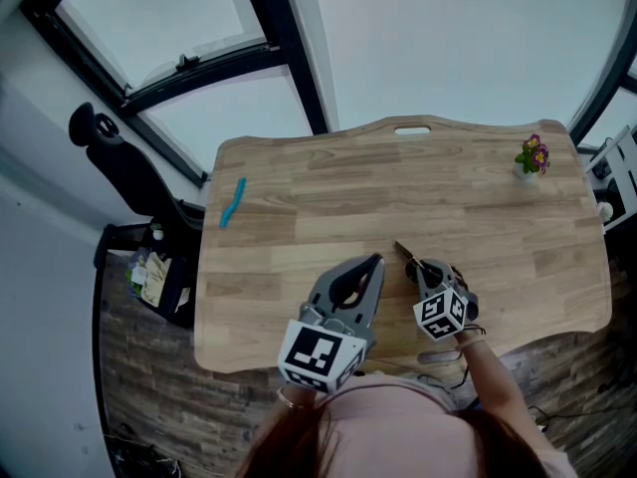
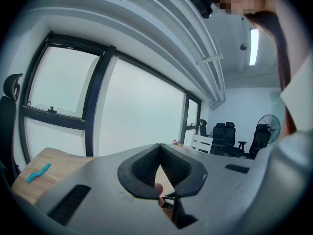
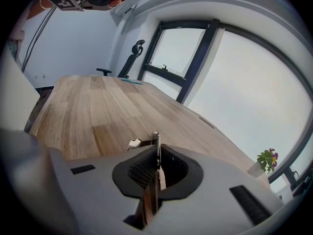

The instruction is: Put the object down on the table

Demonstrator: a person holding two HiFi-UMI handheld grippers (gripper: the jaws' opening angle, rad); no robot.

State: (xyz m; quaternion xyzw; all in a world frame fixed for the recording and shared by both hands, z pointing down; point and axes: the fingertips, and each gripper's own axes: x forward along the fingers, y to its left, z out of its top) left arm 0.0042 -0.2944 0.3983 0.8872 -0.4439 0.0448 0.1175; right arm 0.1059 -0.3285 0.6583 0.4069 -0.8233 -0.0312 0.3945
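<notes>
Nearest the head camera, along the bottom edge: pink shirt [image 1: 398, 421] and dark hair of a person, seen from above. Just beyond, left gripper [image 1: 372, 263], grey, with a black-and-white marker cube [image 1: 318, 355] at its back, hovering over the near edge of a pale wooden tabletop [image 1: 299, 167]. Jaws together at the tips, nothing between the pads. Close on its right, right gripper [image 1: 418, 267], tilted down toward the wood. Jaws clamped on a thin, flat metal object [image 1: 403, 252] — held edge-on between the pads in the right gripper view, one end poking out past the fingertips. Object low over the front middle of the tabletop, just beside the left gripper's tip; contact with the wood impossible to judge. Well apart from both grippers, near the left edge, a small curved blue item [image 1: 231, 202] lying flat. At the far right corner, a little white pot of purple and yellow flowers [image 1: 532, 157], upright. In the middle of the far edge, a narrow slot [image 1: 412, 129] cut through the wood. Left of the tabletop, on the floor, a black office chair [image 1: 114, 152] and an open bin [image 1: 151, 275] with pale contents. Beyond everything, large dark-framed windows [image 1: 149, 18] — bright and washed out.
</notes>
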